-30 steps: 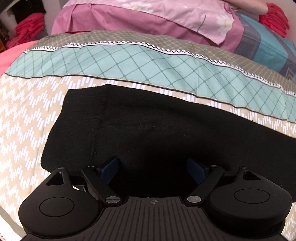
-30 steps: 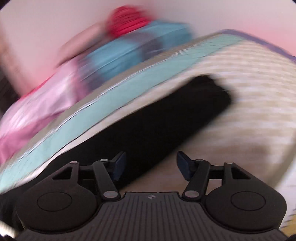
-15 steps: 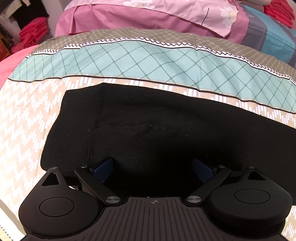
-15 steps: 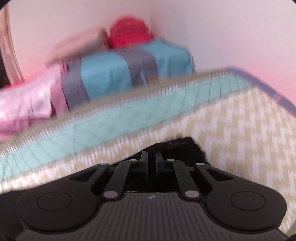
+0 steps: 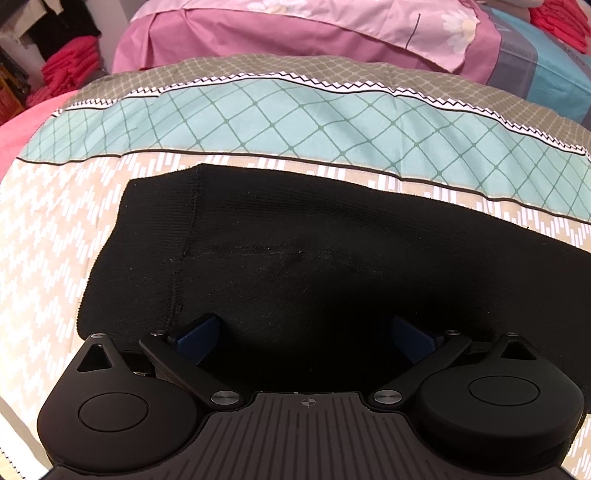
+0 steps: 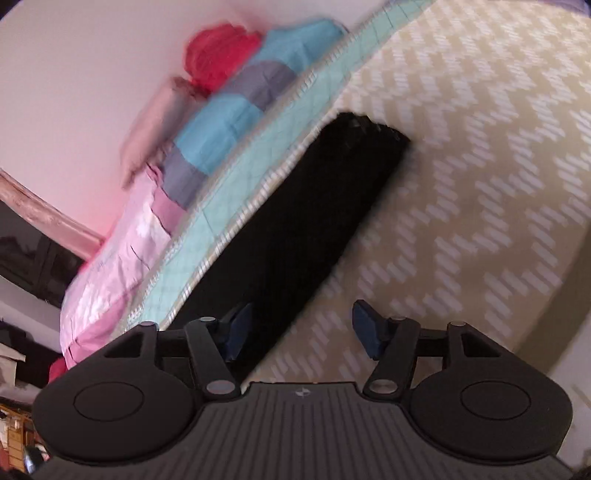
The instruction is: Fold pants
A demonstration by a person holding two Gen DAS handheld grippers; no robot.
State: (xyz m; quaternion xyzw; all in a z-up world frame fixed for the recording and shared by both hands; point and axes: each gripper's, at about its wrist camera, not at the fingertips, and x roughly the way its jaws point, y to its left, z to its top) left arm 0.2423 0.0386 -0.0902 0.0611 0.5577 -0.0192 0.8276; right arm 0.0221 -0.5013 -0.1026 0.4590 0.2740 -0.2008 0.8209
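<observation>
1. Right, my left gripper (image 5: 306, 332) has its jaws spread wide, hovering low over the pants (image 5: 295, 258), gripping nothing.
2. Those black pants lie flat on the bedspread (image 5: 55, 240), a long strip running across the beige zigzag part, just below the teal band (image 5: 295, 125).
3. From the left wrist I see a stitched seam running down near the pants' left end, with a ribbed band beyond it.
4. My right gripper (image 6: 301, 328) is released too, jaws apart and holding nothing; its left finger (image 6: 238, 326) sits over the near edge of the pants (image 6: 306, 221), the right one over bare bedspread (image 6: 480, 184).
5. That view is tilted and blurred; the pants' far end looks bunched, but I can't say more.
6. Pink pillow (image 5: 295, 33) and a blue-grey one (image 6: 229, 118) lie beyond the teal band, red clothes (image 6: 218, 55) stacked behind.
</observation>
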